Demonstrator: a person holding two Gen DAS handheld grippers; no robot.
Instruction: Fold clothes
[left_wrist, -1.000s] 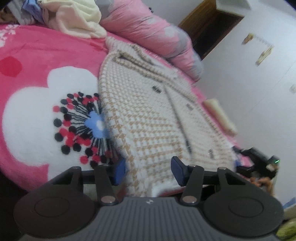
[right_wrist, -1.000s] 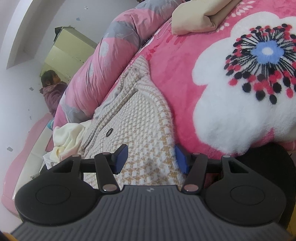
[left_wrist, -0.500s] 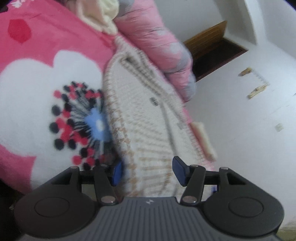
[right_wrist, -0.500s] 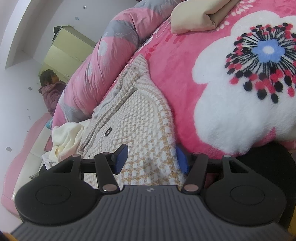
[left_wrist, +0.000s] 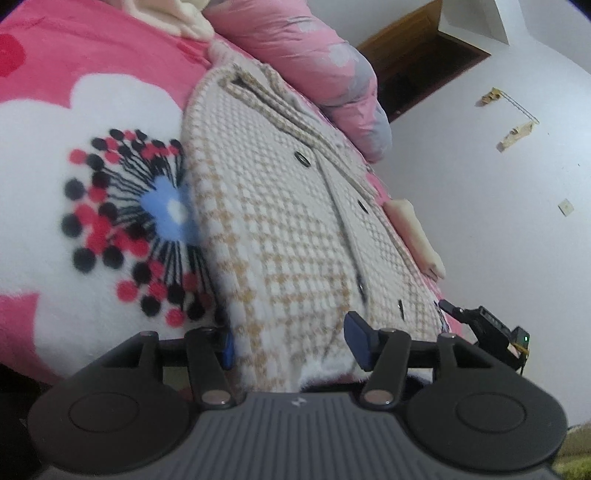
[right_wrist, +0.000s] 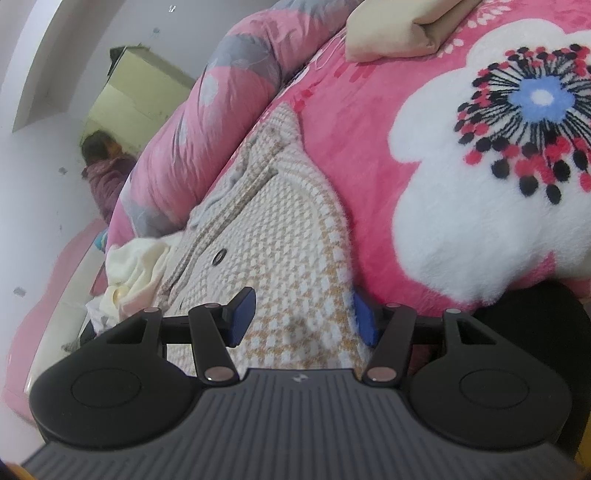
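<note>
A beige-and-white houndstooth jacket (left_wrist: 280, 221) with dark buttons lies flat on a pink flower-print blanket (left_wrist: 92, 74). My left gripper (left_wrist: 291, 347) is low over the hem's left corner. Its blue pads stand apart with the fluffy hem between them, not pinched. The black body of the right-hand tool (left_wrist: 487, 328) shows at the hem's far corner. In the right wrist view the same jacket (right_wrist: 280, 251) runs away from my right gripper (right_wrist: 303, 321). That gripper is open, with the jacket's edge lying between its pads, the right pad at the blanket (right_wrist: 369, 147).
A rolled pink-and-grey quilt (left_wrist: 306, 55) (right_wrist: 207, 122) borders the jacket's far side. Loose cream clothes (left_wrist: 173, 14) (right_wrist: 136, 266) lie near the collar. A folded beige cloth (right_wrist: 399, 29) rests further up the blanket. A person in a purple coat (right_wrist: 107, 173) is in the background.
My left gripper has sunk a little and rolled slightly, ending closer to the hem's left corner. The right gripper has stayed put, and both jaws kept the same width.
</note>
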